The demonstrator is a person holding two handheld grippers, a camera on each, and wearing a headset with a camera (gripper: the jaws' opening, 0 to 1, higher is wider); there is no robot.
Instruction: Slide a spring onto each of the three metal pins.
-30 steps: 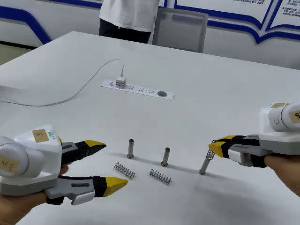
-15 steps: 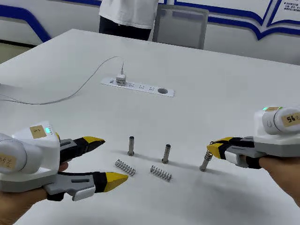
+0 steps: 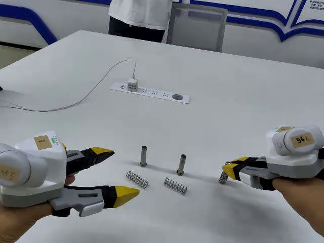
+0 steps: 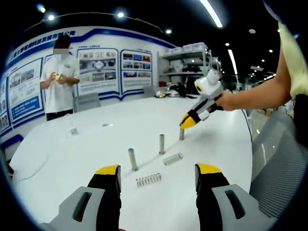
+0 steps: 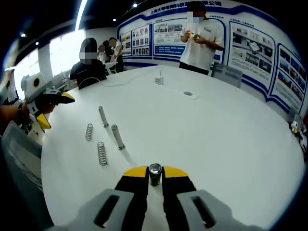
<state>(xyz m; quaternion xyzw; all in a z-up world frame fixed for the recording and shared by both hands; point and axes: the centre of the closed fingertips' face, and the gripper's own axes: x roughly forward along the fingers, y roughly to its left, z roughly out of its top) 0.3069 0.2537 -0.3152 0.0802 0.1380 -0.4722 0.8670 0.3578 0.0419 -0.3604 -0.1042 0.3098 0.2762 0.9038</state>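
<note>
Head view: the left gripper (image 3: pixel 121 172) holds its jaws wide apart and empty, beside two loose springs (image 3: pixel 135 178) on the tabletop (image 3: pixel 243 101), before two bare pins (image 3: pixel 144 156). A third spring (image 3: pixel 223 176) rings the third pin (image 3: pixel 221 180) at the right gripper (image 3: pixel 228 169).

Left gripper view: the loose springs (image 4: pixel 148 180) lie just ahead.

Right gripper view: the jaws pinch that pin's top (image 5: pixel 155 169). A crooked release could topple it and shed the spring.
</note>
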